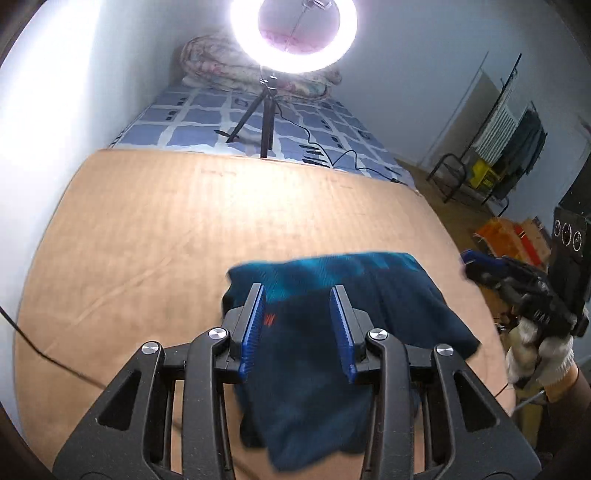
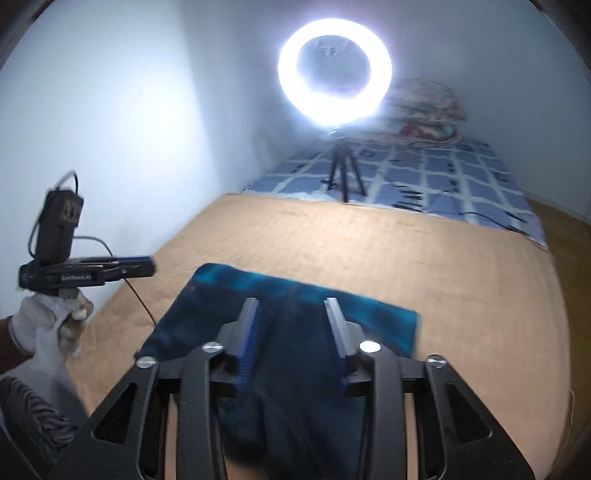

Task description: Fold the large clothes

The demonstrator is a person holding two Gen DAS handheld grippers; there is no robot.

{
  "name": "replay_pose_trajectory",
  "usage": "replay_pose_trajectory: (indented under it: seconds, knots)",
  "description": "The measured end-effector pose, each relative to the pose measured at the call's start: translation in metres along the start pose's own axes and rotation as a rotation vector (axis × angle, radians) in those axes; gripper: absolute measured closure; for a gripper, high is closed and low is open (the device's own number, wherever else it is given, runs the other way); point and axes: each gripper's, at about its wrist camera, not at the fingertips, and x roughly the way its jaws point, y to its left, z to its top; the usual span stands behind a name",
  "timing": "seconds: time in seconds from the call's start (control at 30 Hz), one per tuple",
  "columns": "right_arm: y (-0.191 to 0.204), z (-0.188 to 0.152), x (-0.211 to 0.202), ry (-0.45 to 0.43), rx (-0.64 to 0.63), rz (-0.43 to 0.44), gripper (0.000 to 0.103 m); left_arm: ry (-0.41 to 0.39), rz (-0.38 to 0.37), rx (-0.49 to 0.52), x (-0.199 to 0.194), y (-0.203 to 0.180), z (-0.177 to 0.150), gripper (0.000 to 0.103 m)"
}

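The dark blue garment (image 1: 332, 321) lies folded into a compact block on the brown cardboard sheet (image 1: 166, 229) that covers the near part of the bed; in the left wrist view it sits at about 5 o'clock of the sheet's centre, close to the near edge. In the right wrist view it lies at 6 o'clock, its far edge lit a brighter teal.

The left gripper (image 1: 301, 295) hangs above the garment with its jaws parted, and no cloth shows between the blue pads (image 1: 255, 325): it is released. The right gripper (image 2: 291, 306) is likewise parted over the cloth with nothing pinched. Each appears in the other's camera, held off to the side by a white-gloved hand (image 2: 48, 321), clear of the fabric.

The fold looks close to finished, though I cannot tell whether another fold is meant.

Risks, as I judge them:
- the garment lies near the sheet's near edge, so a nudge from a low finger could drag a layer off or open the fold
- the bottom corner at 6 o'clock looks loose and uneven; a re-grasp there could take only the top layer and peel the stack apart
- the ring light (image 1: 293, 35) on its tripod (image 1: 264, 118) stands at 12 o'clock with a cable (image 1: 332, 155) trailing across the checked bedsheet (image 1: 192, 122); a wide sweep could snag it
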Motion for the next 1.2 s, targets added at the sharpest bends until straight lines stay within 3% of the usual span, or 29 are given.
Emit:
replay_pose_trajectory:
  seconds: [0.13, 0.27, 0.37, 0.5, 0.6, 0.67, 0.8, 0.93, 1.1, 1.2]
  knots:
    - [-0.005, -0.004, 0.053, 0.105, -0.023, -0.067, 0.076, 0.024, 0.078, 0.028, 0.044, 0.003, 0.007, 0.067]
    - [-0.020, -0.020, 0.076, 0.201, -0.011, -0.084, 0.076, 0.101, 0.106, 0.002, 0.092, 0.023, -0.008, 0.067]
    - [-0.023, -0.036, 0.091, 0.257, -0.046, -0.103, 0.078, 0.134, 0.104, 0.005, 0.115, 0.034, -0.021, 0.063]
    - [-0.023, -0.051, 0.109, 0.277, -0.058, -0.135, 0.078, 0.120, 0.065, -0.024, 0.124, 0.046, -0.030, 0.062]
    - [-0.024, -0.042, 0.095, 0.293, -0.048, -0.121, 0.079, 0.132, 0.083, 0.011, 0.111, 0.040, -0.023, 0.062]
    - [-0.031, -0.037, 0.063, 0.227, 0.001, -0.077, 0.079, 0.109, 0.085, 0.030, 0.086, 0.034, -0.019, 0.062]
    - [-0.061, -0.049, -0.011, 0.106, 0.185, 0.017, 0.074, 0.070, -0.005, 0.043, 0.039, 0.027, -0.024, 0.062]
    - [-0.080, -0.083, -0.051, 0.103, 0.291, 0.009, 0.069, 0.088, -0.067, 0.053, 0.017, 0.021, -0.045, 0.062]
    - [-0.067, -0.097, -0.052, 0.090, 0.273, 0.024, 0.073, 0.153, -0.115, 0.073, 0.021, 0.009, -0.068, 0.062]
    - [-0.044, -0.098, -0.040, 0.117, 0.173, 0.023, 0.076, 0.171, -0.097, 0.108, 0.030, 0.003, -0.078, 0.062]
